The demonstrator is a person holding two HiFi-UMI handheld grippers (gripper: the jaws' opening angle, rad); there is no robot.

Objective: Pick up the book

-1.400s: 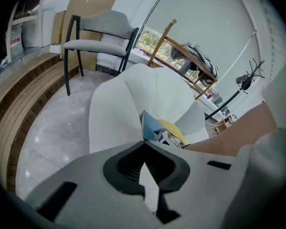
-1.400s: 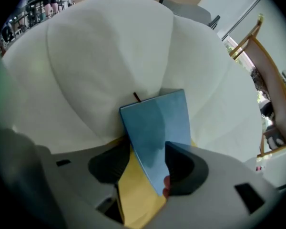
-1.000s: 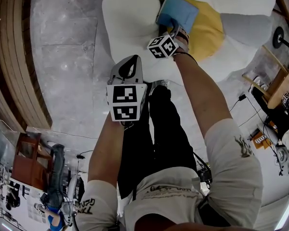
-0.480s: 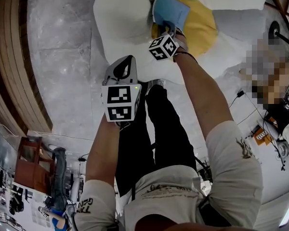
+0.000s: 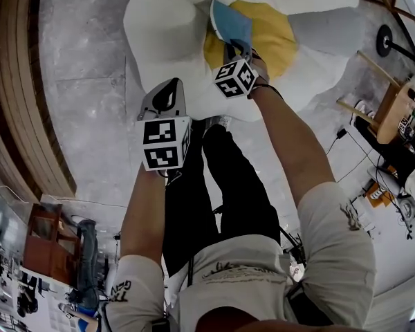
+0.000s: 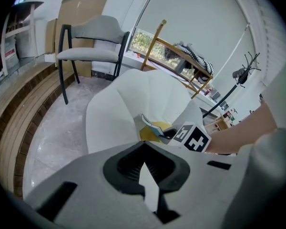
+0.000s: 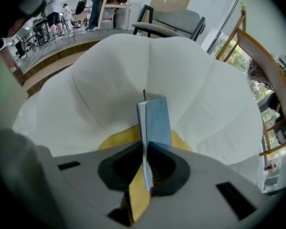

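Right gripper [image 7: 145, 163] has just pinched its fingers [image 7: 169, 168] shut on the blue book [image 7: 157, 118], tipping it up off the yellow cushion [image 5: 277, 37] (pickup nearly done). Left gripper [image 6: 144, 175] fingers are pressed together, empty.

support: white petal-shaped seat [image 5: 167, 37] | on it: 1 round yellow cushion [image 5: 280, 40], in the seat's hollow | below: grey stone floor [image 5: 83, 102], seat stands on it | floor edge: wooden steps [image 5: 14, 81]

Grey marbled floor [image 5: 90, 81]. Curved wooden steps [image 5: 17, 81] along left edge. White petal-shaped seat [image 5: 166, 33] with yellow cushion [image 5: 280, 40]. Grey chair [image 6: 90, 32], black legs, beside cardboard sheet [image 6: 81, 6] against pale wall [image 6: 195, 18]. Daylit window [image 6: 144, 41].
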